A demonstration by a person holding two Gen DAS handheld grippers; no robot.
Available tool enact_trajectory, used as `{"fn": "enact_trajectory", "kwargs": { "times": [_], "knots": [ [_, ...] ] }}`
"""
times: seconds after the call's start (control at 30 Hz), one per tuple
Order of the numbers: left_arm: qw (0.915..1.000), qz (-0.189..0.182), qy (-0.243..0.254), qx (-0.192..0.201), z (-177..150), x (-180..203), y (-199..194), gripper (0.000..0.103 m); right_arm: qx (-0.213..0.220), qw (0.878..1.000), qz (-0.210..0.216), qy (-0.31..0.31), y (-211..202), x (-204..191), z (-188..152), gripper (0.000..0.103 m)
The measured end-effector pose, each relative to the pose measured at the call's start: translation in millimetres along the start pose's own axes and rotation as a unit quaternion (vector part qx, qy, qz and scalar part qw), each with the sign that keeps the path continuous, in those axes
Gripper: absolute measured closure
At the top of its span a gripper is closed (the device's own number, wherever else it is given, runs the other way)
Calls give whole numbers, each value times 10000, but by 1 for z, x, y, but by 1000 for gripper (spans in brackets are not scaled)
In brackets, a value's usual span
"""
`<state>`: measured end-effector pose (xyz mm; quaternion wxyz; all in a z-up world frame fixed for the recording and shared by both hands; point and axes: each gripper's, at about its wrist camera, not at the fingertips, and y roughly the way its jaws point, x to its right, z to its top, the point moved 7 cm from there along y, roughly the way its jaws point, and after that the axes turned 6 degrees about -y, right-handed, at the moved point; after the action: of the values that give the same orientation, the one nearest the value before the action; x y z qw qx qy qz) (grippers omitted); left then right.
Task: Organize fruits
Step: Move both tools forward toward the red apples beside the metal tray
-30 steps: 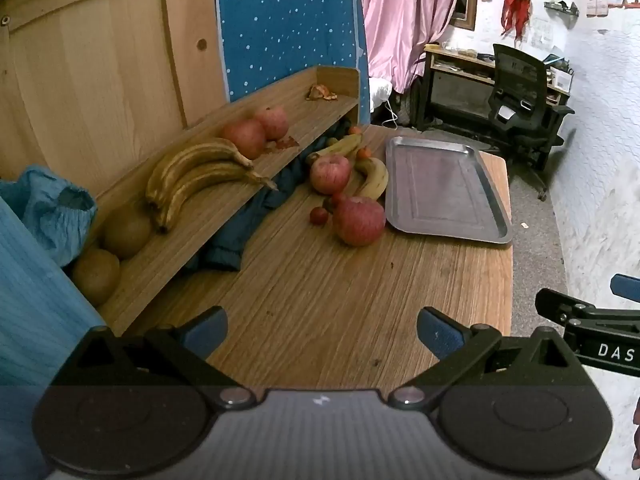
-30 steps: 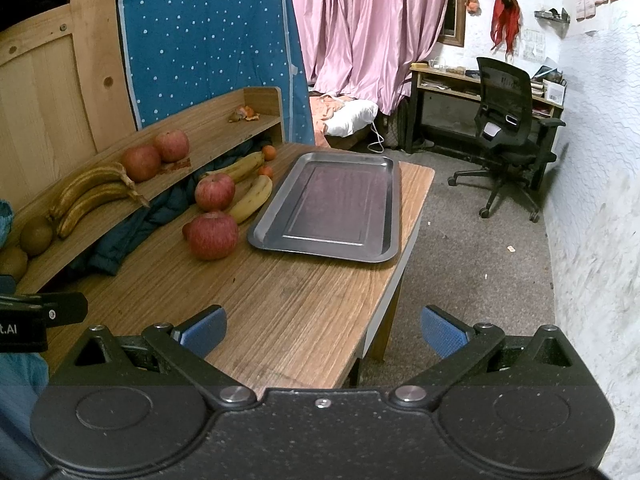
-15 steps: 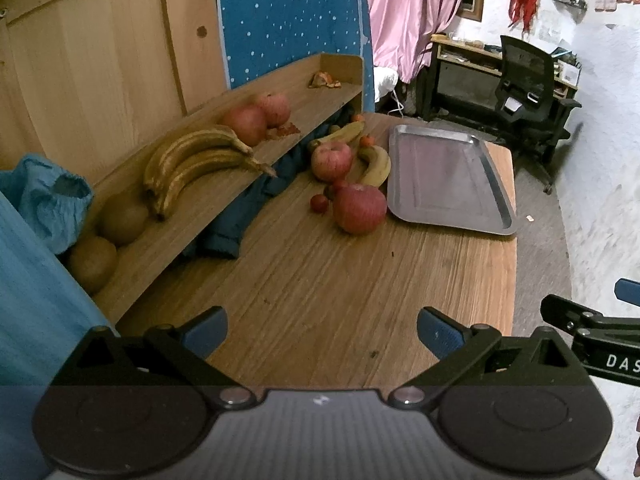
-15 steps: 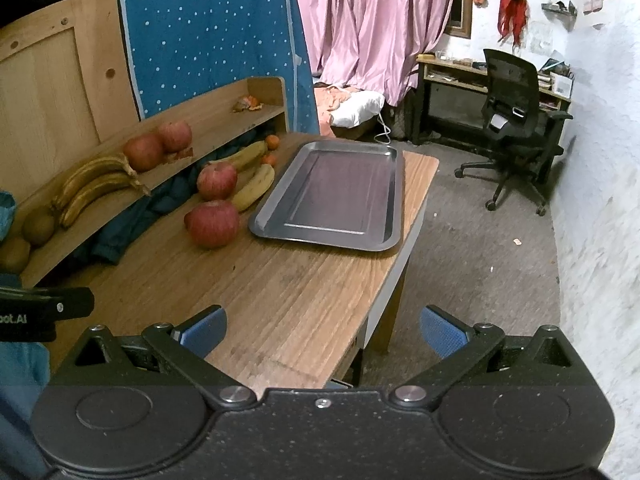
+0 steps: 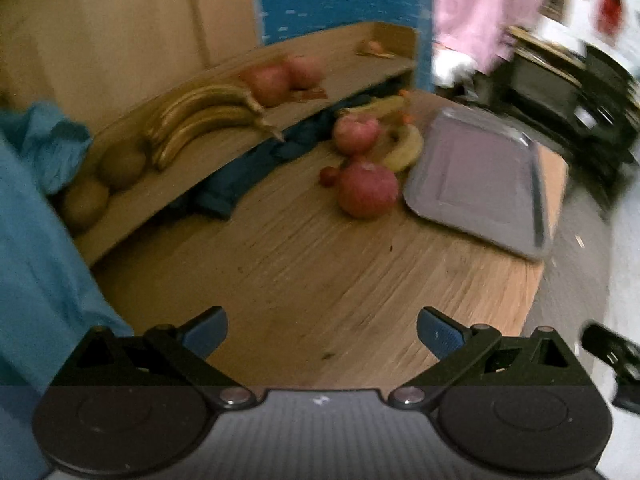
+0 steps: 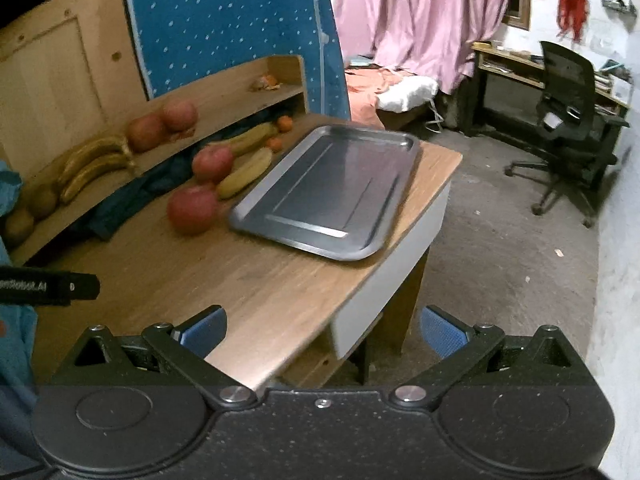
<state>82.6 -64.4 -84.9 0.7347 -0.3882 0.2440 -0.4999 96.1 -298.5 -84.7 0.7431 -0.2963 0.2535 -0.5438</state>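
Wooden table (image 6: 256, 288) and wall shelf (image 6: 224, 92) are seen under dim room light, with a pink curtain (image 6: 420, 20) and an office chair (image 6: 568, 92) behind. Compared with the views of half a second and one second ago, both cameras have been swung and advanced slightly; the left wrist view is now motion-blurred (fine detail cannot be read there), while the fruit is unmoved.

An empty metal tray (image 6: 332, 196) lies at the table's right edge. Beside its left rim, a large red apple (image 6: 192, 210) sits nearest, with a second apple (image 6: 212, 163), two bananas (image 6: 245, 172) and small orange fruits (image 6: 285, 123) toward the far edge. On the shelf, two more bananas (image 6: 96, 164), two red apples (image 6: 160, 124) and brown round fruits (image 6: 30, 212) are stored.

The left gripper (image 5: 322, 328) is held above the near table edge, jaws spread wide and empty. The right gripper (image 6: 322, 330) is held over the near right corner, likewise spread and empty.

No fruit has been lifted; the task is judged to be at its approach stage, the large red apple being the likeliest first pick.
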Motion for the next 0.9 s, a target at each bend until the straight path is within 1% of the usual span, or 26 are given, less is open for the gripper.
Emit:
{"fn": "enact_trajectory", "kwargs": {
  "times": [0.1,0.2,0.3,0.4,0.53,0.67,0.77,0.9],
  "knots": [
    [9983,268,-513,-44,0,22,4,0,-68,9995,294,-12,6,35,3,1],
    [9957,475,-790,-12,2,36,-1,0,-58,9988,456,-166,7,59,9,1],
    [9937,559,-965,-42,2,45,-6,0,-33,9975,648,-282,7,72,12,1],
    [9927,683,-992,-16,9,53,-8,0,89,9955,854,-391,7,79,17,1],
    [9919,761,-1018,14,19,63,-3,0,250,9937,921,-592,12,87,27,1],
    [9907,769,-1113,-137,25,68,13,0,204,9932,979,-594,24,95,31,1],
    [9908,803,-1082,-152,34,70,29,0,188,9927,1032,-588,40,98,40,1],
    [9917,769,-1010,-199,50,71,57,0,147,9926,936,-765,73,97,68,1]
  ]
}}
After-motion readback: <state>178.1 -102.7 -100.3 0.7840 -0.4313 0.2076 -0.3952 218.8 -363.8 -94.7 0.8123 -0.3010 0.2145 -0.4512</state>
